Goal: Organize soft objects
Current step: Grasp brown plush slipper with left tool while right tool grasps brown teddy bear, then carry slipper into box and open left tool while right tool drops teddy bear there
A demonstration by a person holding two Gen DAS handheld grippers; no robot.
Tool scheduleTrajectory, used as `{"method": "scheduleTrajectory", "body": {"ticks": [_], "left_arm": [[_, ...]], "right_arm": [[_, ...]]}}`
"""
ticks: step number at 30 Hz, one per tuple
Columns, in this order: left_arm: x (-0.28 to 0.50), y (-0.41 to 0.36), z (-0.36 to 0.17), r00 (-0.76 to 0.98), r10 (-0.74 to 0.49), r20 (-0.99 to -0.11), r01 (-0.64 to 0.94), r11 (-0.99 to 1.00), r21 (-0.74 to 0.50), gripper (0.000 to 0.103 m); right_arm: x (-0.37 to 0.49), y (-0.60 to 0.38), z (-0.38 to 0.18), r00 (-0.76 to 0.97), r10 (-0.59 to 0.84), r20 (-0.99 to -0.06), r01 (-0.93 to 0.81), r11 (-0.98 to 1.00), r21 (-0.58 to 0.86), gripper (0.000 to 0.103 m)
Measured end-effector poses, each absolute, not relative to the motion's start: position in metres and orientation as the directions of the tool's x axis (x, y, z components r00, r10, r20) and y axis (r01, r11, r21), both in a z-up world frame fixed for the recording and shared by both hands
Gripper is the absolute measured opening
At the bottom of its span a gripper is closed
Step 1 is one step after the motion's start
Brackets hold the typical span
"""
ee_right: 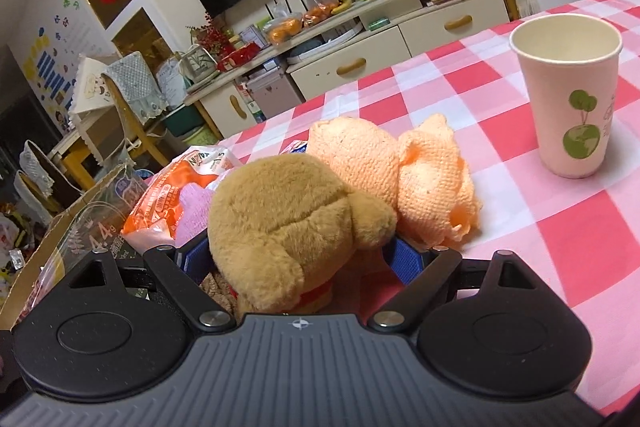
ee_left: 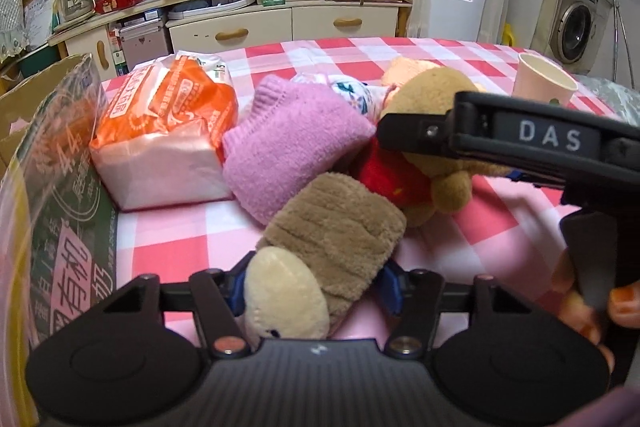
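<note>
At the far left stands a cardboard box [ee_left: 60,155] with green and pink printed sides, its flap up, on the table's pink, red and white checked cloth [ee_left: 188,231]. Just beside it lies an orange and white plastic pack of tissues [ee_left: 164,135], and touching that a fuzzy pink knitted piece, folded [ee_left: 292,143].

In front of the pink piece, the left gripper [ee_left: 316,285] has its blue-padded fingers [ee_left: 394,289] pressed on either side of a tan ribbed plush toy with a cream round end [ee_left: 320,247], pinching it; the toy lies tilted on the cloth, its upper end against the pink knit.

Behind the pink knit peeks a small white fabric item with a blue pattern [ee_left: 352,93]; what it is I cannot tell.

Next comes a golden-brown teddy bear in a red top [ee_right: 288,223]. The right gripper [ee_right: 300,259] sits around its head, blue pads [ee_right: 406,261] close on both sides; from the left camera its black body marked DAS crosses over the bear. The pads appear to squeeze the plush, so it looks gripped. A hand [ee_left: 592,307] with orange-painted nails holds that tool's handle.

Against the bear's far side lies a crumpled peach knitted garment [ee_right: 420,179]. Well apart to the right stands an upright white paper cup with a green globe print [ee_right: 572,107].
</note>
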State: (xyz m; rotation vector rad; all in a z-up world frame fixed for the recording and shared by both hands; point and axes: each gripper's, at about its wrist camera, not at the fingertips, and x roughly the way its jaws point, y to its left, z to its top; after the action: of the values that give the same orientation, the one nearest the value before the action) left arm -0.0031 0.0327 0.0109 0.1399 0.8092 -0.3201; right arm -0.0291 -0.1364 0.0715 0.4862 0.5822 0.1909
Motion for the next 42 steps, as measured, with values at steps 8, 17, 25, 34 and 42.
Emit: {"method": "scheduleTrajectory", "body": {"ticks": [8,17,25,34,42], "left_arm": [[-0.003,0.029,0.019,0.648,-0.220,-0.729,0.322,0.947,0.001,0.045],[-0.006,0.028,0.020,0.638,-0.238,-0.733,0.305,0.951,-0.043,0.041],[-0.021,0.019,0.027,0.634,-0.270,-0.725,0.330,0.942,-0.062,0.040],[-0.038,0.004,0.044,0.646,-0.322,-0.692,0.372,0.924,-0.082,0.040],[-0.042,0.007,0.047,0.648,-0.363,-0.670,0.379,0.916,-0.131,0.040]], "right_arm": [[-0.031,-0.135,0.076,0.834,0.294,-0.466,-0.040,0.876,0.481,0.099],[-0.044,-0.151,0.078,0.842,0.259,-0.473,0.003,0.874,0.486,0.095],[-0.063,-0.151,0.081,0.856,0.217,-0.469,0.028,0.887,0.460,0.094],[-0.084,-0.160,0.088,0.885,0.170,-0.434,0.070,0.872,0.484,0.094],[-0.091,-0.156,0.088,0.891,0.086,-0.447,0.142,0.881,0.452,0.094]]}}
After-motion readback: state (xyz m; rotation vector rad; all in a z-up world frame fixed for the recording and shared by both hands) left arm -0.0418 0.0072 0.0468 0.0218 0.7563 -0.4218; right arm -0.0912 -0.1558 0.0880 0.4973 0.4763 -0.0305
